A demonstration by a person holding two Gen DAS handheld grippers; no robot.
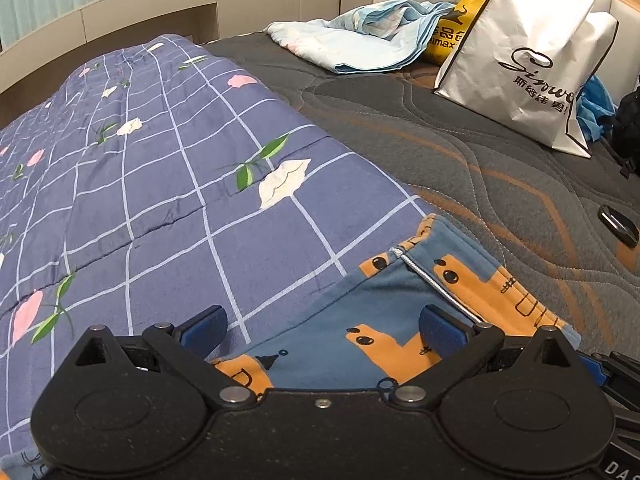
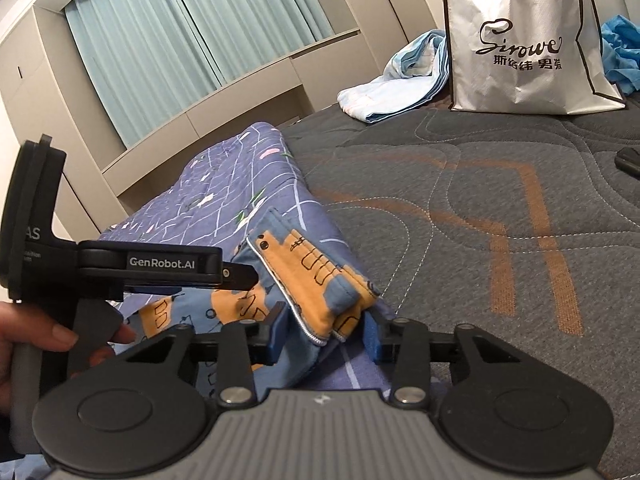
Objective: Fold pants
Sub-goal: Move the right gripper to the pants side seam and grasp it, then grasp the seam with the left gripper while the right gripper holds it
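Bed (image 2: 480,208) at centre carries pants (image 1: 360,320); left tongs (image 1: 324,332) gape apart, right tongs (image 2: 326,334) straddle the folded edge, unclamped, readying a fold

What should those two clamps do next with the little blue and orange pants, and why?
Probably close the right tool on the folded pants edge. Its pads sit either side of the cloth with gaps showing. The left tool is wide open over the pants, so neither appears to grip yet.
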